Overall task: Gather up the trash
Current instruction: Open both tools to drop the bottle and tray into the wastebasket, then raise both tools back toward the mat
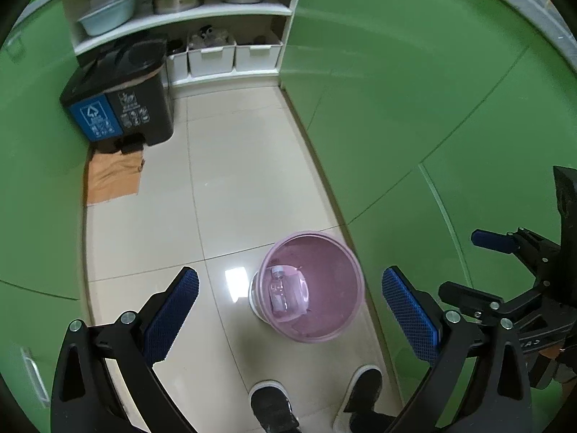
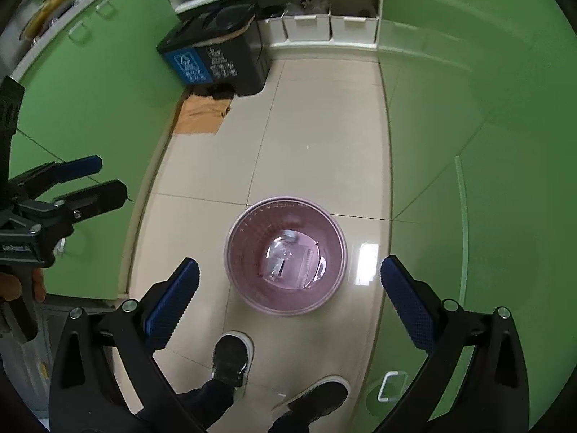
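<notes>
Trash observed inside pink bin (image 2: 285,254): one clear plastic bottle (image 2: 279,259) lay on the bottom, beside pale packaging. Bin stood upright on tiled floor (image 2: 306,144), near green cabinet fronts (image 2: 468,108). Right gripper (image 2: 288,296) hung above bin, jaws spread wide, nothing between blue pads (image 2: 173,299). Left gripper (image 1: 290,306) likewise fully spread and empty, offset to one side of bin. Person's shoes (image 2: 230,361) stood just beside bin. Black two-compartment bin (image 1: 119,104) sat well apart, by shelves.
</notes>
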A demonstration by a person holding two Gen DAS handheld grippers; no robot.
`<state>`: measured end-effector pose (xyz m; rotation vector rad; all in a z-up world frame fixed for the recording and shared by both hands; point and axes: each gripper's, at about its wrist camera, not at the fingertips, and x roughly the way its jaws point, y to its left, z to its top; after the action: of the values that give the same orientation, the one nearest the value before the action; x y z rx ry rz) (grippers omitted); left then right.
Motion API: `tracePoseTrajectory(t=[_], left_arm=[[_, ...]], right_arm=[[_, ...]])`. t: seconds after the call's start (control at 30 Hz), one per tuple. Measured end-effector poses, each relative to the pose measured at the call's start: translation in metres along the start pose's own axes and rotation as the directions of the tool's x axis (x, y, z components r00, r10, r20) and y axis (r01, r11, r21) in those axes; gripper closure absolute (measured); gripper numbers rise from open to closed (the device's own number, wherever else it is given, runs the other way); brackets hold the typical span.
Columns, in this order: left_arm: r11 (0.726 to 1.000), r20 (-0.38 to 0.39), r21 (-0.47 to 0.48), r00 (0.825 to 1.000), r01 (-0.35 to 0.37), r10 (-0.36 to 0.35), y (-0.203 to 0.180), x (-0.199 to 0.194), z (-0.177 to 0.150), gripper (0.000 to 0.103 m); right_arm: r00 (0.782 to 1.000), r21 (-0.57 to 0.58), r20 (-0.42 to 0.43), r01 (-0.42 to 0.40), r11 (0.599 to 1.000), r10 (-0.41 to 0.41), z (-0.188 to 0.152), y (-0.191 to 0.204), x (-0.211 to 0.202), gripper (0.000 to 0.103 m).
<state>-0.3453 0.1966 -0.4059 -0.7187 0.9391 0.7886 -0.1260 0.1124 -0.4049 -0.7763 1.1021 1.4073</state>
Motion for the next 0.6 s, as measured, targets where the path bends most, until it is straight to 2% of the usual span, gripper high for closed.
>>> tracePoseTrajectory(t=[0.17, 0.33, 0.43, 0.6], left_arm=[[0.999, -0.003, 0.040, 1.000, 0.024, -0.024, -0.030, -0.064, 0.016, 0.006], [0.994, -0.003, 0.090, 0.998, 0.064, -0.064, -0.067, -0.143, 0.037, 0.006], [0.987, 0.002, 0.136, 0.996, 0.086, -0.088, -0.092, -0.186, 0.052, 0.006], [0.961, 0.029, 0.245, 0.990, 0.126, -0.137, -0.142, -0.246, 0.080, 0.006]], right_arm=[[0.999, 0.043, 0.038, 0.003, 0.999, -0.004, 0.005, 0.003, -0.085, 0.004], [0.994, 0.093, 0.103, 0.014, 0.996, -0.023, 0.015, 0.007, -0.192, 0.004], [0.987, 0.139, 0.152, 0.034, 0.990, -0.055, 0.015, 0.001, -0.261, 0.004], [0.966, 0.224, 0.215, 0.092, 0.970, -0.141, -0.001, -0.025, -0.351, 0.003]])
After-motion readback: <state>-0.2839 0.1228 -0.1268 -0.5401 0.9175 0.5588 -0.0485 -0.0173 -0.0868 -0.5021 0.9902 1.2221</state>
